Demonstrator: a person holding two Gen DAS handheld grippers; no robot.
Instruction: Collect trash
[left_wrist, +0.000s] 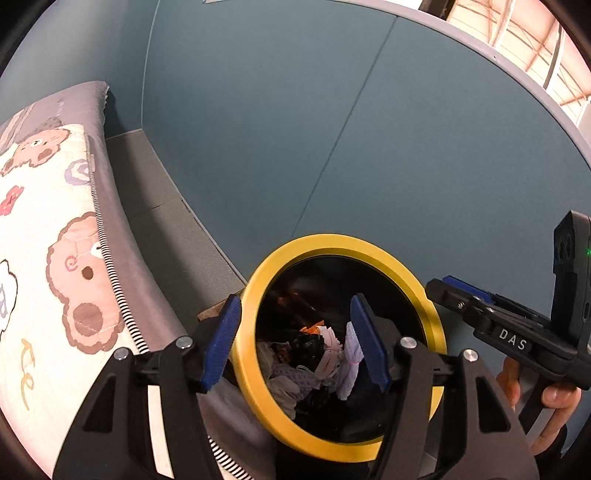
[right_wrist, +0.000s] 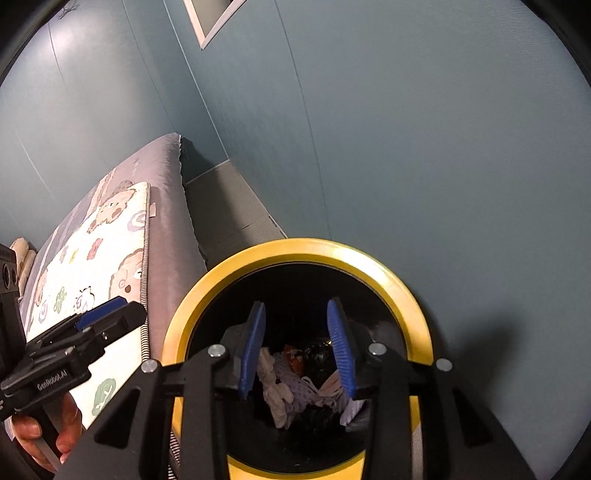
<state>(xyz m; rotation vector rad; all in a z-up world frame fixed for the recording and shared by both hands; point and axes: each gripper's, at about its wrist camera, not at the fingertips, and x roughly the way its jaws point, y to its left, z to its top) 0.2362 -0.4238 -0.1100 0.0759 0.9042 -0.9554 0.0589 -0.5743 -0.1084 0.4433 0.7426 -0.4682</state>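
A round bin with a yellow rim (left_wrist: 255, 291) (right_wrist: 391, 273) and a black inside stands against the wall. At its bottom lies trash (left_wrist: 314, 358) (right_wrist: 295, 384): crumpled white and pale purple tissues, a black bag and orange scraps. My left gripper (left_wrist: 295, 343) hangs open over the bin's left rim, one blue pad outside the rim and one over the opening, with nothing held. My right gripper (right_wrist: 297, 350) is open over the middle of the opening, its pads bare. Each gripper also shows from the side in the other's view: the right gripper (left_wrist: 454, 291), the left gripper (right_wrist: 118, 314).
A bed with a grey mattress and a bear-pattern quilt (left_wrist: 55, 240) (right_wrist: 103, 258) lies left of the bin. Blue-grey wall panels (left_wrist: 332, 129) rise right behind it. A strip of grey floor (left_wrist: 166, 206) runs between bed and wall. A person's hand (left_wrist: 554, 398) grips each handle.
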